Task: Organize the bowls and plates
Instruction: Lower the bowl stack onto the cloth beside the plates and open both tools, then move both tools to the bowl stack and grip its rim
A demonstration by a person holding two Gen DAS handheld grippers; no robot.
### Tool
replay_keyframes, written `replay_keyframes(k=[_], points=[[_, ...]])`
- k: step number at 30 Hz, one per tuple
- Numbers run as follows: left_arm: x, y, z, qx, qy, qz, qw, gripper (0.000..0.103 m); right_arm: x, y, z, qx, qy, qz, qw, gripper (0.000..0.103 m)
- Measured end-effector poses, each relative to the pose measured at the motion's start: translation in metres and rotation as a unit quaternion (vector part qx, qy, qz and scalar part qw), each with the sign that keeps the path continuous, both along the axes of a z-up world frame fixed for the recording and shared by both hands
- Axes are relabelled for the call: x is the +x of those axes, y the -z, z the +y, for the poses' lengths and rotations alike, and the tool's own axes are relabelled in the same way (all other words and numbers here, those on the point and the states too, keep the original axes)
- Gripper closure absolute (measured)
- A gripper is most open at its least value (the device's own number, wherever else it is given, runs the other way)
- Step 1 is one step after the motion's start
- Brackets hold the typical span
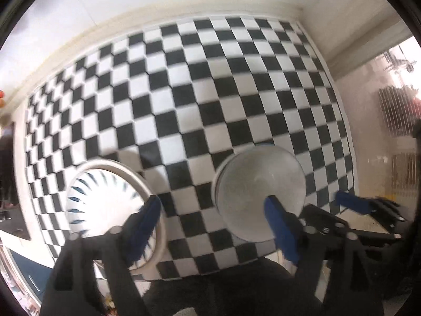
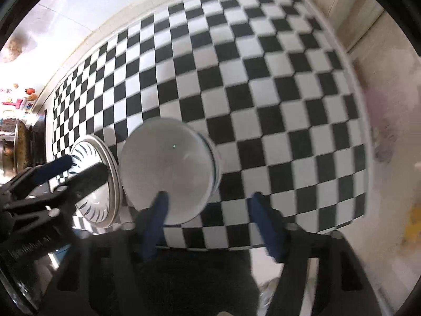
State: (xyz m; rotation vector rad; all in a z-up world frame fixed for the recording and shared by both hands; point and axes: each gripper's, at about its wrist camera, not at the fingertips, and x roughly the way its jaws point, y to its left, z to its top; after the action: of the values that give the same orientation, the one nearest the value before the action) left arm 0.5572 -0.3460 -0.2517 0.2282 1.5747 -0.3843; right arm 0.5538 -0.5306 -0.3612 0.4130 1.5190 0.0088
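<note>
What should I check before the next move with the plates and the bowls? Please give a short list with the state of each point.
1. Left tongs open and empty: ok.
2. Right tongs open and empty: ok.
3. Stack of plain bowls rests on the checkered cloth: ok.
4. Patterned plates lie beside the bowls, apart from them: ok.
5. Both tongs are close together; free room between them: cannot tell.
6. Number of bowls in the stack: cannot tell.

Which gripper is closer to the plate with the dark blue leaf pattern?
Left. The left gripper has one finger over the leaf-pattern plate; the right gripper sits by the plain white bowl beside it.
</note>
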Motion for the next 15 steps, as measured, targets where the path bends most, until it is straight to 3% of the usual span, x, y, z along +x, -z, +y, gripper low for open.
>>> replay_keyframes(k=[2, 15], points=[[0.001, -0.012, 0.007, 0.001, -0.006, -0.010, 0.9999, 0.019, -0.004, -0.017, -0.001, -0.018, -0.005, -0.017, 1.000, 0.018], [-0.033, -0.099, 0.026, -0.006, -0.010, -0.074, 0.9972, 0.019, -0.037, -0.138, 0.008, -0.072, -0.010, -0.120, 0.990, 0.017]])
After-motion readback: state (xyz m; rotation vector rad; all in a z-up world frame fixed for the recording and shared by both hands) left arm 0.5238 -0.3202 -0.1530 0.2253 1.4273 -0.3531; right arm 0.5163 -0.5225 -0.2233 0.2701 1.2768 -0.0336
